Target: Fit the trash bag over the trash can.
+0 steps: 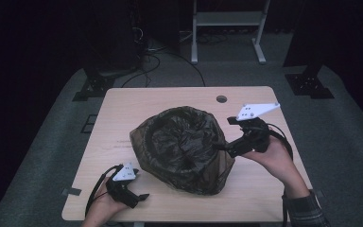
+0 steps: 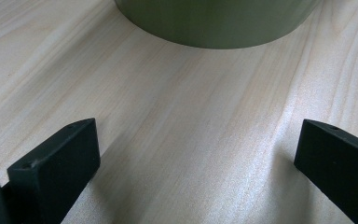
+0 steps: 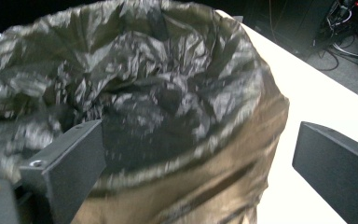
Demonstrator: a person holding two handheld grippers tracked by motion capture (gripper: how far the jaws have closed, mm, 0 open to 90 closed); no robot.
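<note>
A round olive bin stands in the middle of the light wooden table. A dark, crumpled plastic bag lines it and hangs over its rim and sides. My left gripper rests low on the table at the front left, beside the bin's base. Its jaws are open over bare wood. My right gripper is held at the bin's right rim, pointing at the bag. This gripper also stands open, with nothing between its jaws.
A small round hole sits near the table's far edge. A white frame and black stand bases are on the grey floor behind the table. Bare table lies to the left of the bin and behind it.
</note>
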